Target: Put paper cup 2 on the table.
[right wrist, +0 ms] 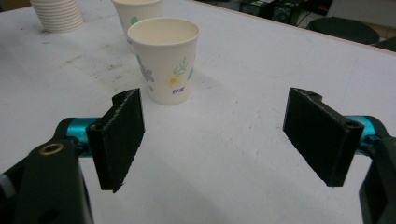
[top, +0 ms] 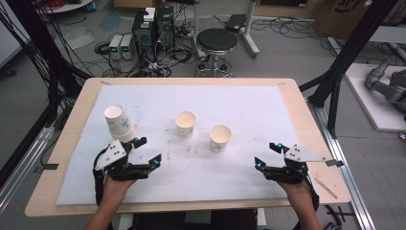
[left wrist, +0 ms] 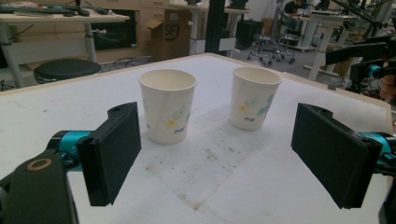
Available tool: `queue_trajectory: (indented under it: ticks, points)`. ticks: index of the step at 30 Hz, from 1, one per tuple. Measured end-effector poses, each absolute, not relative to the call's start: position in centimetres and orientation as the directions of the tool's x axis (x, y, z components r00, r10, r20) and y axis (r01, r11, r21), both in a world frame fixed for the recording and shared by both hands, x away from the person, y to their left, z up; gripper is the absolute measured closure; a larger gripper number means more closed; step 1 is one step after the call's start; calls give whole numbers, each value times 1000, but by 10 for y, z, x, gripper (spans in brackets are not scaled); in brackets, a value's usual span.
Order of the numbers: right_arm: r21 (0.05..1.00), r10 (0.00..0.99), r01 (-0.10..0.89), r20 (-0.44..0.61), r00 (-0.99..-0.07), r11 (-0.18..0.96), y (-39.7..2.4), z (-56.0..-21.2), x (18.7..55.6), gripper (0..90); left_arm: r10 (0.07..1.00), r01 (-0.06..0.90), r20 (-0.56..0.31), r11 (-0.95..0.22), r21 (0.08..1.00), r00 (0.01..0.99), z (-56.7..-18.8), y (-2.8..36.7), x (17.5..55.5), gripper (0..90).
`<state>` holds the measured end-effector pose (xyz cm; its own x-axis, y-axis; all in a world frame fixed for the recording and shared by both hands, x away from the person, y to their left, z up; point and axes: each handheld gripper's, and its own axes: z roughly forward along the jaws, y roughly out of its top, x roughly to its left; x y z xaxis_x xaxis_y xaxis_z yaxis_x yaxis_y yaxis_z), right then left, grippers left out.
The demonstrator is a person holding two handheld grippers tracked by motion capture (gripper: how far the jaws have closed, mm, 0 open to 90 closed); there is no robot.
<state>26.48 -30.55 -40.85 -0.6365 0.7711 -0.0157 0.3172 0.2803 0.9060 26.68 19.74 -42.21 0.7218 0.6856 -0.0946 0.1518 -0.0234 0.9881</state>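
Two floral paper cups stand upright and empty on the white mat (top: 249, 110): a middle cup (top: 186, 124) (left wrist: 168, 105) (right wrist: 135, 11) and a right cup (top: 220, 138) (left wrist: 255, 96) (right wrist: 164, 58). A tilted stack of cups (top: 118, 123) (right wrist: 57, 14) sits at the mat's left. My left gripper (top: 149, 149) (left wrist: 219, 154) is open just in front of the stack, facing both loose cups, with nothing between its jaws. Near the mat's right front, my right gripper (top: 266, 154) (right wrist: 219, 135) is open and empty. It faces the right cup from a short distance.
The wooden table (top: 306, 120) borders the mat on all sides. Beyond its far edge are a black stool (top: 217, 40), computer boxes (top: 152, 28) and tangled cables on the floor. Black frame posts (top: 335, 91) rise at the right. Bare stained mat lies between the grippers.
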Motion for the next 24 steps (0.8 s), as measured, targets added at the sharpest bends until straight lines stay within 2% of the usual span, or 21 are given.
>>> queue_trajectory:
  ticks: [8, 24]
  points:
    - [903, 774, 318, -25, -633, 290, -303, -410, 256, 213, 720, 162, -98, -20, 987, 687, -430, 210, 264, 164]
    - [906, 766, 310, -24, -643, 289, -303, -412, 257, 213, 729, 155, -84, -31, 987, 679, -429, 208, 262, 170]
